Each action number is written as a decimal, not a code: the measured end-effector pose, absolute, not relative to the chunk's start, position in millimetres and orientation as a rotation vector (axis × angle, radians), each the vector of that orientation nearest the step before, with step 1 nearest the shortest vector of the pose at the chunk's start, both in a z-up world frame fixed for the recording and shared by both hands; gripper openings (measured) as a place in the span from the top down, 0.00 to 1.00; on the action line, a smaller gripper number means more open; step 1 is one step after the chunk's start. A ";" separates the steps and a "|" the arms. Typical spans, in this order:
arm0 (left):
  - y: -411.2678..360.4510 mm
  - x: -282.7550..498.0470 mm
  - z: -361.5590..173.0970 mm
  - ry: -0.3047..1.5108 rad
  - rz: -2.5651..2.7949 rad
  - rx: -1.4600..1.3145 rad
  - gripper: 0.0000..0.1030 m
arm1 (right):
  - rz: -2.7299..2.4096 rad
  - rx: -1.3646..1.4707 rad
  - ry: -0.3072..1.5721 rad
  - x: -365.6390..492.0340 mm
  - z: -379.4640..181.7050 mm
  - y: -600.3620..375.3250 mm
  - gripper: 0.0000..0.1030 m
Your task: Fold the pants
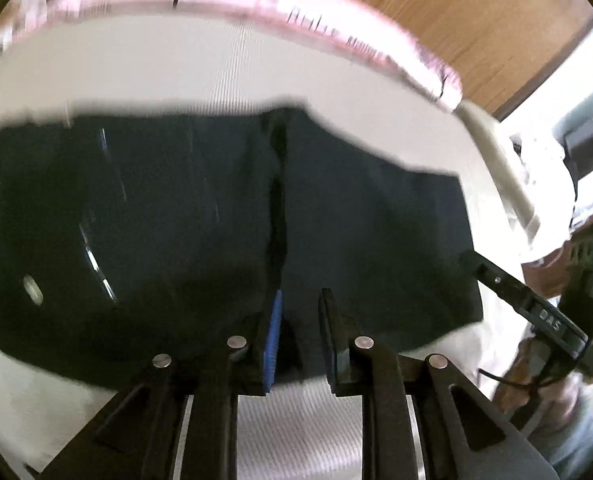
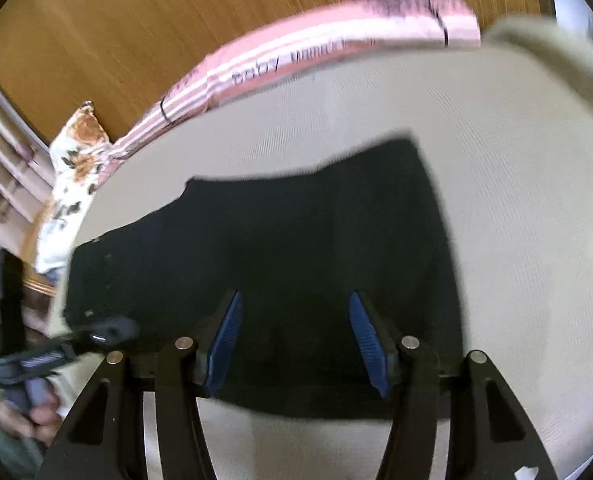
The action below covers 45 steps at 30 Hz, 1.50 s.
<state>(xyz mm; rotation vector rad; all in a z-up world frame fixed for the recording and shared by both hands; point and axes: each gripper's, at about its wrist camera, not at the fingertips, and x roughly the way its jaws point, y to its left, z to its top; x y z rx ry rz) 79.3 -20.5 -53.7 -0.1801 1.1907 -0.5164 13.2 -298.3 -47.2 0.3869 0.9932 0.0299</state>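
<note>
The dark pants [image 2: 280, 264] lie spread flat on the bed [image 2: 516, 208], short of the pink pillow [image 2: 336, 36]. The right hand-held gripper [image 2: 296, 344] hovers over their near edge, fingers spread wide. The left hand-held gripper [image 1: 298, 340] hangs there too, narrowly parted, pinching nothing. Soft, limp cloth, I'd say: best pinched at the corners of an edge.

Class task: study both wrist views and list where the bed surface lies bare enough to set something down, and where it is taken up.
Bare sheet lies right of the dark pants, and in a strip between the pants' far edge and the pink striped bedding. A narrower bare band runs along the near edge under the right tool. The middle is covered by the pants.
</note>
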 end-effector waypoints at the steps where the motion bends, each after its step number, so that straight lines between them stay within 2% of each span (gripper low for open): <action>1: -23.5 82.1 -48.0 1.148 -0.522 -0.157 0.75 | 0.017 0.347 0.982 17.5 -44.4 -299.6 0.50; 4: -42.3 93.0 -39.6 1.062 -0.562 -0.086 0.64 | 0.006 0.287 0.976 36.0 -43.7 -304.2 0.52; 9: -83.6 117.9 -42.1 0.987 -0.624 -0.004 0.63 | -0.025 0.205 0.978 65.3 -49.1 -311.9 0.55; 15: -105.7 150.1 -68.1 1.034 -0.642 -0.011 0.63 | -0.076 0.159 1.003 92.3 -64.4 -322.6 0.63; 18: -106.0 165.1 -94.5 1.094 -0.588 0.010 0.64 | -0.082 0.153 1.032 100.9 -76.8 -324.6 0.64; 28: -113.5 149.1 -95.0 1.062 -0.593 0.103 0.63 | -0.087 0.130 1.023 96.8 -73.6 -318.7 0.64; 35: -92.9 98.6 -82.5 1.038 -0.612 0.132 0.56 | -0.088 0.180 1.052 54.5 -73.3 -316.8 0.63; 39: -77.1 74.8 -94.8 1.087 -0.597 0.148 0.55 | -0.088 0.179 1.069 27.7 -75.2 -309.8 0.62; 41: -67.3 63.4 -96.5 1.061 -0.598 0.138 0.55 | -0.088 0.172 1.078 16.4 -76.0 -303.6 0.61; 45: -55.9 59.2 -93.2 1.078 -0.583 0.087 0.55 | -0.074 0.145 1.088 -2.7 -78.8 -284.3 0.49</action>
